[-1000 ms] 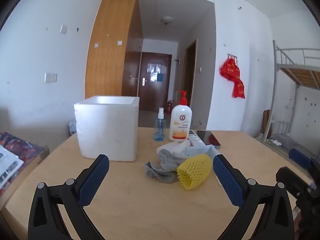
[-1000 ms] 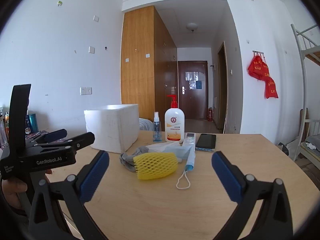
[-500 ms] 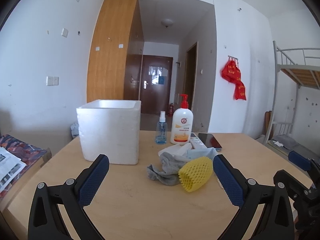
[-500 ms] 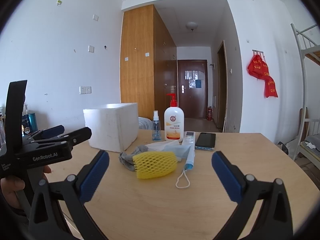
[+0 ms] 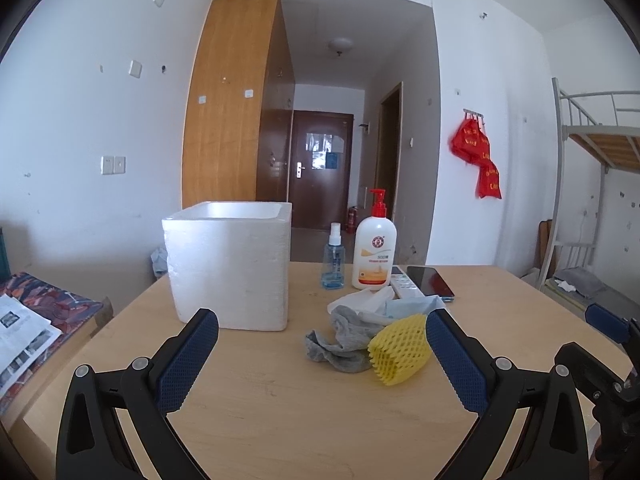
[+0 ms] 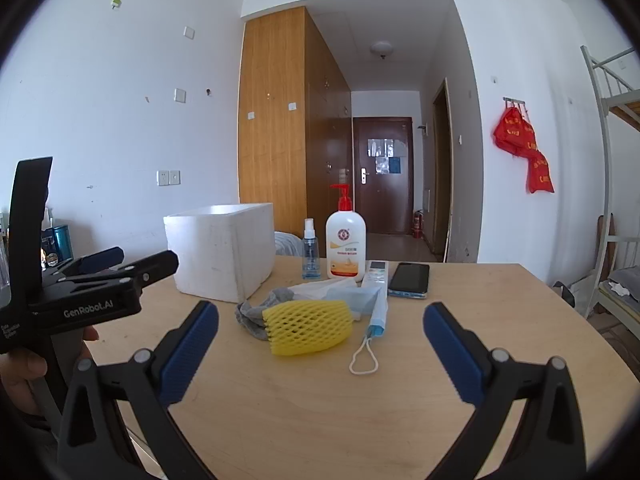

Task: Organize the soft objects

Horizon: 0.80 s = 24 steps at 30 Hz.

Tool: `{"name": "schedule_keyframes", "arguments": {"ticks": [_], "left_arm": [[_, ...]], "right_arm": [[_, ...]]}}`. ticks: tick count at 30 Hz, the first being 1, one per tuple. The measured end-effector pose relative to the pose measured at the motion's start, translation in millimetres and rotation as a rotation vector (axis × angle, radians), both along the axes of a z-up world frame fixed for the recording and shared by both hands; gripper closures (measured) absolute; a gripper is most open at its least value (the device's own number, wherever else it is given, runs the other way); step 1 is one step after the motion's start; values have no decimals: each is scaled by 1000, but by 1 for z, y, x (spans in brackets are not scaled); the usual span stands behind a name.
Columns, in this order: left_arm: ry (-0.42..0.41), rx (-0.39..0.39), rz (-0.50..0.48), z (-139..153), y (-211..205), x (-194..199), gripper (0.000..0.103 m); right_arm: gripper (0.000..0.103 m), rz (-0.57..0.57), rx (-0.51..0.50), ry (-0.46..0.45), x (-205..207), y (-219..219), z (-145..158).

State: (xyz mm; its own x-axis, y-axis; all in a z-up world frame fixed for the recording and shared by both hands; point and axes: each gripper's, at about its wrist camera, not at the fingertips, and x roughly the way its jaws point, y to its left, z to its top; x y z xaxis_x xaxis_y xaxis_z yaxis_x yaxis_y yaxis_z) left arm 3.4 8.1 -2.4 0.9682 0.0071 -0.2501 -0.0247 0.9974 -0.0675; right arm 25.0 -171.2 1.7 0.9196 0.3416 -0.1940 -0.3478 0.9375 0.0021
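left tool [image 5: 322,354]: released, blue-padded fingers spread wide above the bare front of the light wooden table [image 5: 280,412], gripping nothing.
right tool [image 6: 320,344]: released too, fingers wide apart, nothing between them.
soft pile: yellow foam mesh fruit sleeve [image 6: 308,327] lies on its side mid-table, touching the crumpled grey sock [image 6: 256,314] on its left; white tissue and pale blue cloth [image 6: 344,290] sit just behind.
face mask: light blue mask with white ear loop [image 6: 374,328] lies just right of the sleeve, loop toward the camera.
container: white styrofoam box [image 5: 230,266], open top, stands left of the pile, apart from it.
in the way: nothing between either tool and the pile.
behind the pile: small blue spray bottle [image 5: 333,264], white pump bottle with red top [image 5: 375,248], white remote control [image 6: 377,276], black phone [image 6: 410,279].
only in right view: the left tool's black body and the holding hand [image 6: 24,368]; the mask's loop.
only in left view: printed papers [image 5: 20,332] on patterned fabric, left of the table.
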Motion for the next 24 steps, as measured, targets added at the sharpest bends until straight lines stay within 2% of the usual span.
{"name": "schedule_keyframes", "arguments": {"ticks": [24], "left_arm": [[2,15,-11,0,-8,-1,0]], "right_arm": [[0,-1,7,11,0,-2,4]]}}
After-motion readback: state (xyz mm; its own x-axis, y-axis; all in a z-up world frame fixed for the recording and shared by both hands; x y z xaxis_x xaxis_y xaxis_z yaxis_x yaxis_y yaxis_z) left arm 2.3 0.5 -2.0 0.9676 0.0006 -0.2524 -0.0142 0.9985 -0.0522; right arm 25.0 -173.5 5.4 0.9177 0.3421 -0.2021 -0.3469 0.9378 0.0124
